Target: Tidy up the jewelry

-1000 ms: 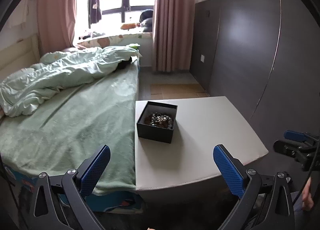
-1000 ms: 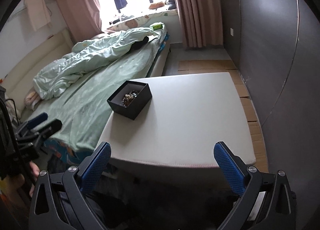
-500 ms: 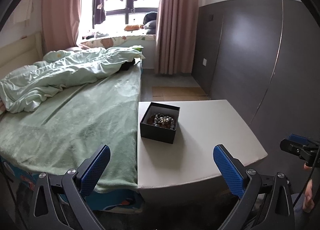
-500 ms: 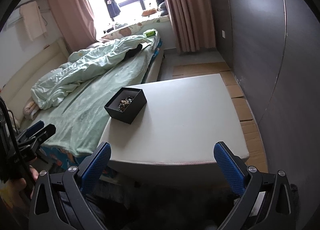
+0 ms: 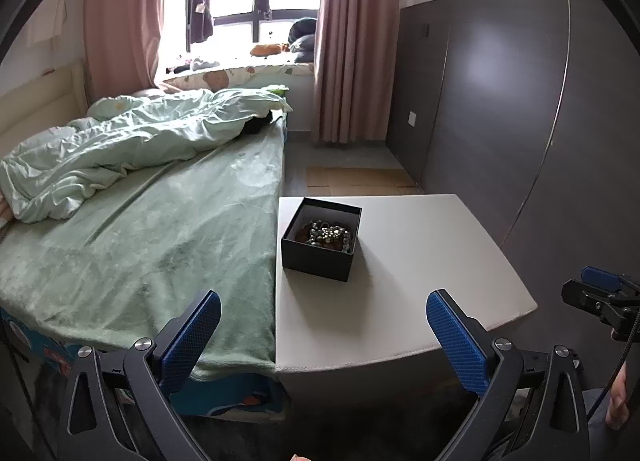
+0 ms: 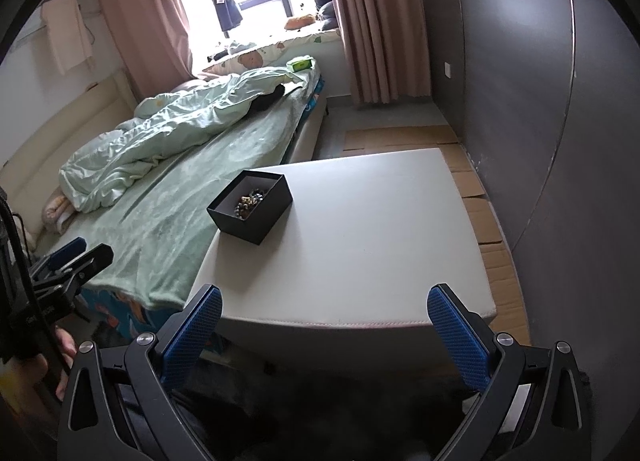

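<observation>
My left jaws (image 5: 322, 335) stand wide apart with nothing between them, hanging short of the near edge of the surface (image 5: 420, 261); my right jaws (image 6: 324, 331) gape just as wide, also bare, touching nothing. Ahead of the left jaws and slightly toward their right finger sits the black box (image 5: 320, 253), open-topped, on the surface's left side just beside the bed (image 5: 140, 229). From the right jaws it lies ahead and off past the left finger. The jewelry (image 5: 330, 235) lies heaped inside the box in 1 tangled pile of beads; I see none on the surface around it. That fits both a pile waiting to be sorted out and pieces already gathered in, so I can't judge which. If I do go into the box, I'd come from above with 1 pair of jaws narrowed to clear the walls, pinching a single strand rather than the heap, the other pair steadying the light box against sliding.
</observation>
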Demonstrator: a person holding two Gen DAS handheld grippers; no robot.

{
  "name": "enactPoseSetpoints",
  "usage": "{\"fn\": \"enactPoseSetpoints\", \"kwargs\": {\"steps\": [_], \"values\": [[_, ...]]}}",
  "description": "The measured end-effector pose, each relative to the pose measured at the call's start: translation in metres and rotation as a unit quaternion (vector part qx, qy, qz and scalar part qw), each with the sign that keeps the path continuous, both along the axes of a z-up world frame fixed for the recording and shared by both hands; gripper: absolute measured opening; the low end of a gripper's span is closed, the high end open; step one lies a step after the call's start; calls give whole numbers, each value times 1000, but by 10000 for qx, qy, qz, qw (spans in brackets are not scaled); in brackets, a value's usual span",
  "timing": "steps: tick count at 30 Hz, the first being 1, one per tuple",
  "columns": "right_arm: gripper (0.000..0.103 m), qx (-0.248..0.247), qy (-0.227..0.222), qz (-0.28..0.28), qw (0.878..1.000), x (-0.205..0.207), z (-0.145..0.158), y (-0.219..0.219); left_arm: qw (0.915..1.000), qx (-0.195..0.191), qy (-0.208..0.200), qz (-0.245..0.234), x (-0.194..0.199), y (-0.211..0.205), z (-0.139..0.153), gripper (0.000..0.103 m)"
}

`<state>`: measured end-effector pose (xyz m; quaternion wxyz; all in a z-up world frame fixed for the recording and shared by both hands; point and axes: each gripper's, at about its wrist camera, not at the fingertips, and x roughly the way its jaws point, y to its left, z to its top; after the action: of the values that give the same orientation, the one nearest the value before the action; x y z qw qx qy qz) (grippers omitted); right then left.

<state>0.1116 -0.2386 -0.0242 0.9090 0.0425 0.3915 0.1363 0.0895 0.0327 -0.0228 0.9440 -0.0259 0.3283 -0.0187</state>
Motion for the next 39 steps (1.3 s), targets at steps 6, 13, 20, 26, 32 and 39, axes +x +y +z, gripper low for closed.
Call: {"fn": "enactPoseSetpoints", "kwargs": {"steps": [6, 13, 20, 26, 32, 39], "values": [[103, 41, -21, -52, 10000, -1, 0, -1, 9999, -89, -31, 71, -3, 4, 1, 103], [103, 65, -67, -100, 9999, -5, 1, -2, 9999, -78, -30, 75, -4, 4, 1, 103], [103, 13, -81, -80, 9999, -8, 2, 0, 10000, 3, -50, 53, -6, 1, 1, 103], [103, 26, -88, -79, 9999, -8, 4, 1, 9999, 84, -72, -11, -7, -4, 2, 103], [103, 19, -89, -79, 9999, -8, 4, 1, 9997, 185, -122, -34, -9, -9, 3, 103], [103, 19, -114, -78, 9999, -11, 5, 2, 9997, 205, -157, -48, -11, -11, 3, 103]]}}
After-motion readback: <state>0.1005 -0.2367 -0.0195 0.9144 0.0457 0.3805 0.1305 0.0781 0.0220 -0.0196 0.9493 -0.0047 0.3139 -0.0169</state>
